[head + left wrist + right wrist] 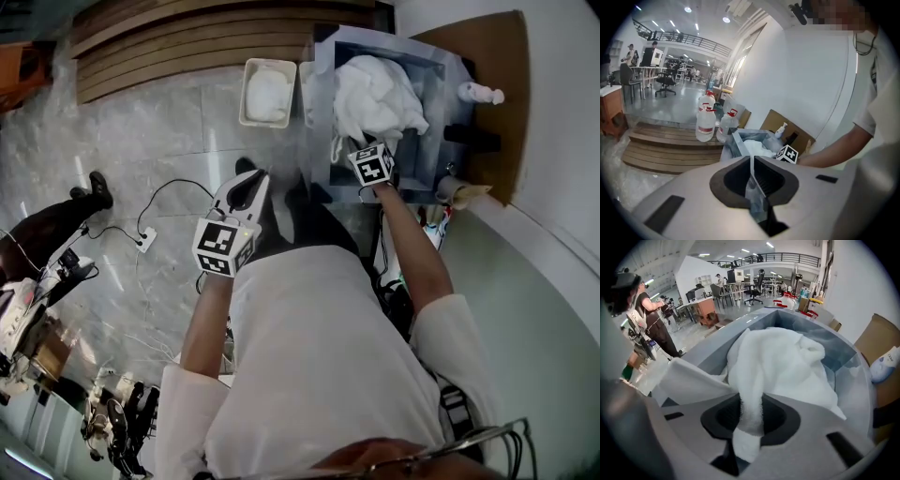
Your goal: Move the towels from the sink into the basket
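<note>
- Towels [375, 94]: one white heap fills the sink [322, 131]. I cannot count the separate pieces in the pile.
- Basket [246, 94]: one, pale and rectangular, stands on the floor just to the left of the sink, with something white already inside it.
- Pump bottle [481, 93]: one, beside the sink on the far right.
- Water bottles [705, 123]: at least two with red caps, standing near the sink.
- Right hand-held gripper [749, 420]: one, at the near edge of the sink. Its jaws are clenched on a fold of towel that runs up from between them into the heap.
- Right arm: bare forearm stretched forward to the sink.
- Left hand-held gripper [752, 180]: one, with its jaws pressed together and no towel between them.
- Left arm: bent and held in front of the body above the floor. The gripper points toward the basket and sink, well apart from both.
</note>
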Demonstrator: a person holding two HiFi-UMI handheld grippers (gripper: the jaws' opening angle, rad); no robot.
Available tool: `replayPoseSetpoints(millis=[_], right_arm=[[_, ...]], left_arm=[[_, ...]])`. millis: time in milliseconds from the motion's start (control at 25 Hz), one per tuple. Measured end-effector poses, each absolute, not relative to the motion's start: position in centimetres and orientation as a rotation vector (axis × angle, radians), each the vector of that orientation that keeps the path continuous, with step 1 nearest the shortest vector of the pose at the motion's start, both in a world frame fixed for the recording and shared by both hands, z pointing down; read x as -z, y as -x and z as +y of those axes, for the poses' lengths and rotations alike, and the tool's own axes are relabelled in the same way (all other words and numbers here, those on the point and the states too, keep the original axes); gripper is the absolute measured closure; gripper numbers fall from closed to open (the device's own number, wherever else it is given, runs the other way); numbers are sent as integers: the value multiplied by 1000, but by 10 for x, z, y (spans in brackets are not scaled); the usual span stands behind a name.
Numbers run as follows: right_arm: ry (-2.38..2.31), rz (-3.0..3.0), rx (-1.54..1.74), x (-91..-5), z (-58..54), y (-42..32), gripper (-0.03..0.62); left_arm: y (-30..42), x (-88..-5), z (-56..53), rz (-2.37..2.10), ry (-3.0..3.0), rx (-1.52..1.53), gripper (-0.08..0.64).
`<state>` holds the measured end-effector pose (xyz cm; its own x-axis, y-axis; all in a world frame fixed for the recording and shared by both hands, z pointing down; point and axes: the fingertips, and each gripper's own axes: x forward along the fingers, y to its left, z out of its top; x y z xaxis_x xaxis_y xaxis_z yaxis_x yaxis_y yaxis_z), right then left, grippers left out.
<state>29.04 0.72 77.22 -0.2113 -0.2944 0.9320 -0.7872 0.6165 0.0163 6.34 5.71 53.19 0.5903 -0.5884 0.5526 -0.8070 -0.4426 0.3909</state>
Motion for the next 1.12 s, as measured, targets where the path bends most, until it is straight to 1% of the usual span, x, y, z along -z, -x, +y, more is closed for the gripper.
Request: replayPoseSetpoints(millis=[40,80,240,640,1120], right_arm=[[-890,-1792,-584,-771,7,-290,507],[-901,-1806,-591,-768,8,-289,521],[-968,-1854,-638,-744,10,-289,541],[-1144,-1926,-665,-655,9,-299,545],[-1499,-2074,-625,-487,-14,-329,545]], left_arm=[[-62,-533,58,-1102,-2184,-450,534],[-61,-533,58,-1102,-2184,-451,534],[-56,-526,58,-1106,-2200,-445,534],[-46,-497,70,-1096,-2250,-415,534],[-38,-443,55,-1053,-2399,-369,534]])
